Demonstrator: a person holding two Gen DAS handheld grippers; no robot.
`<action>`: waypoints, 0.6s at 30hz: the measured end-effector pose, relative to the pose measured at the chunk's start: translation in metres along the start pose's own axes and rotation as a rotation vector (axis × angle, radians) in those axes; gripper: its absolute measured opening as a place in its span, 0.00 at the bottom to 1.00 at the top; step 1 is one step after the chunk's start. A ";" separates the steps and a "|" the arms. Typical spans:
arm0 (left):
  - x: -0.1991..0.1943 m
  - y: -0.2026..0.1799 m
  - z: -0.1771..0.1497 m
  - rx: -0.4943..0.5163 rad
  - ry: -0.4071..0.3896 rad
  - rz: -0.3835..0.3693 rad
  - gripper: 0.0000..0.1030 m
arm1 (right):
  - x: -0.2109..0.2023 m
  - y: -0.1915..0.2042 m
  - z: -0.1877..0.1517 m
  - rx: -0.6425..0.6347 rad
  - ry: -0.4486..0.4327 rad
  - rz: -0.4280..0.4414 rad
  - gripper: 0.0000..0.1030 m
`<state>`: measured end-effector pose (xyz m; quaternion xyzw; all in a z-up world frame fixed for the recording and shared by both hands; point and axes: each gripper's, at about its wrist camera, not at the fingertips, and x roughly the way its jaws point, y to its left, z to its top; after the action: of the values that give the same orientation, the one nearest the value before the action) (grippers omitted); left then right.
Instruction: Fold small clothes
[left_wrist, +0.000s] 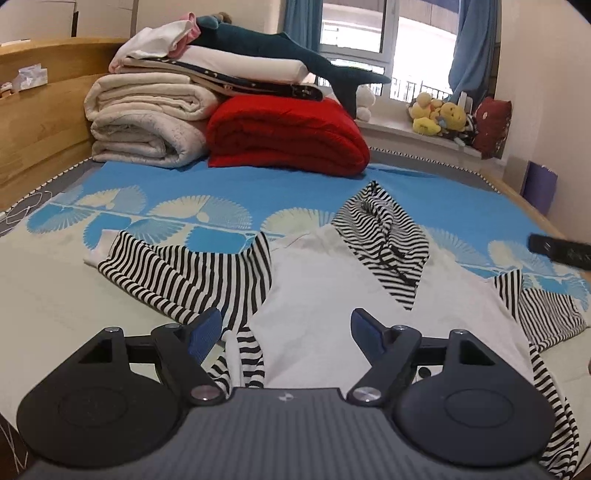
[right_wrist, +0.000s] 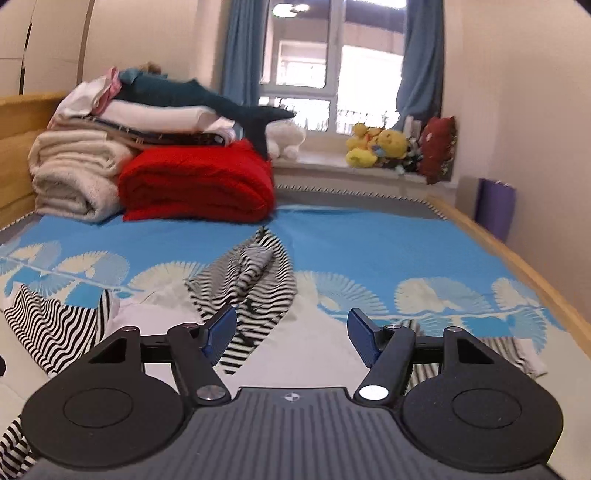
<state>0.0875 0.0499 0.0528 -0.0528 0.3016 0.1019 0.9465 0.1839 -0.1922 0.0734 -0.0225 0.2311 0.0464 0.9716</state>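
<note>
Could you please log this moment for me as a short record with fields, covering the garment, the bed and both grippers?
garment: white hoodie with striped sleeves and hood, spread out, not yet folded
hood: lying on the hoodie's upper part
surface: bed with blue patterned cover
far end: red blanket beside cream blankets
left gripper: open, empty, over the hoodie
right gripper: open, empty

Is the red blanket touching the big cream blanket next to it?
Touching. In the left wrist view the red blanket presses against the rolled cream blanket with no blue bedspread showing between them; the right wrist view shows the same.
</note>
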 end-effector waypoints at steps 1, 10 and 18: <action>0.000 -0.002 0.000 0.016 -0.004 0.019 0.79 | 0.005 0.001 0.002 0.011 0.003 0.011 0.68; -0.003 -0.010 0.045 0.036 -0.085 0.079 0.79 | 0.035 -0.008 -0.007 0.106 0.024 0.012 0.74; 0.061 0.003 0.122 0.064 -0.113 0.110 0.79 | 0.035 -0.015 -0.007 0.133 0.017 -0.015 0.74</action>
<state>0.2033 0.0826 0.1160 -0.0001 0.2534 0.1470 0.9561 0.2139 -0.2052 0.0517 0.0398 0.2417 0.0234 0.9693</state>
